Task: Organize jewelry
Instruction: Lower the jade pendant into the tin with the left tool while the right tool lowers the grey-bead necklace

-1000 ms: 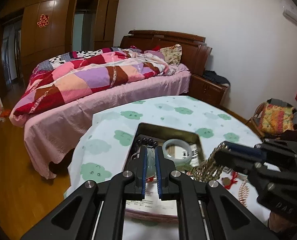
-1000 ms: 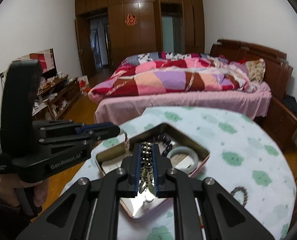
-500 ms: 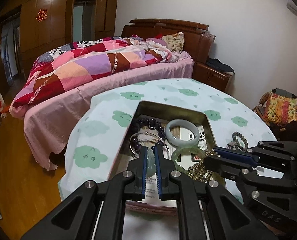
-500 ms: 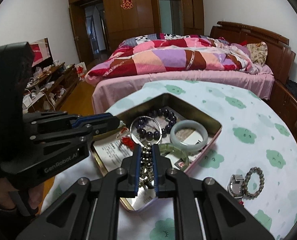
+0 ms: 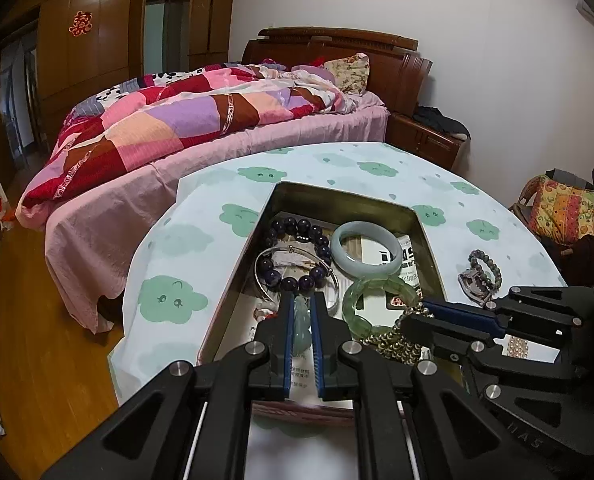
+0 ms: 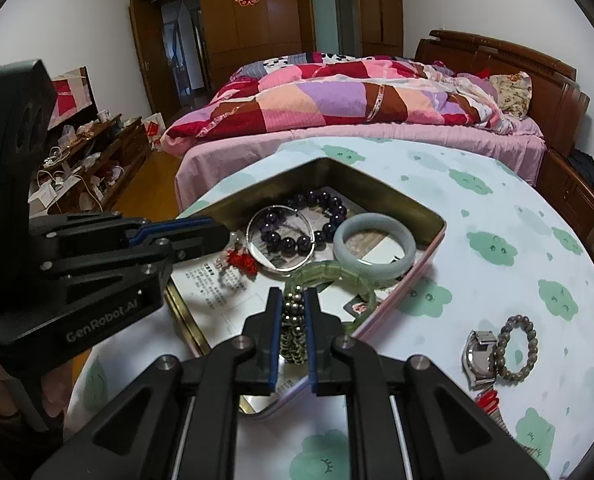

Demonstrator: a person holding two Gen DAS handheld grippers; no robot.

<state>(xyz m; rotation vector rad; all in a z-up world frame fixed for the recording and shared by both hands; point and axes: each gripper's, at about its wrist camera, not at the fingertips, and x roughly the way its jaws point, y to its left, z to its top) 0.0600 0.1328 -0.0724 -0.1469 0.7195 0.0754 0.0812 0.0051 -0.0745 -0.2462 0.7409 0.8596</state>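
Observation:
An open metal tin (image 5: 339, 194) (image 6: 381, 186) on the round table holds a dark purple bead bracelet (image 5: 297, 254) (image 6: 329, 210), a silver bangle (image 6: 257, 240), a pale jade bangle (image 5: 367, 252) (image 6: 373, 246) and a green bracelet (image 5: 377, 300) (image 6: 329, 274). My left gripper (image 5: 301, 298) (image 6: 217, 232) hangs low over the tin's near half, shut on a pale green pendant (image 5: 301, 326) with a red knot (image 6: 241, 260). Just to its right, my right gripper (image 6: 293, 294) (image 5: 411, 320) is shut on a brassy bead chain (image 6: 293, 324) (image 5: 393, 340) that dangles into the tin.
A wristwatch (image 6: 477, 356) and a grey bead bracelet (image 6: 517, 346) (image 5: 485, 266) lie on the cloud-print tablecloth (image 6: 497, 248) right of the tin. A bed (image 5: 201, 120) stands behind the table, with wooden floor (image 5: 25, 320) to the left. A hand (image 6: 1, 392) grips the left tool.
Both grippers have sunk toward the tin and tipped downward, each keeping its piece. The tin and its contents now fill more of both views.

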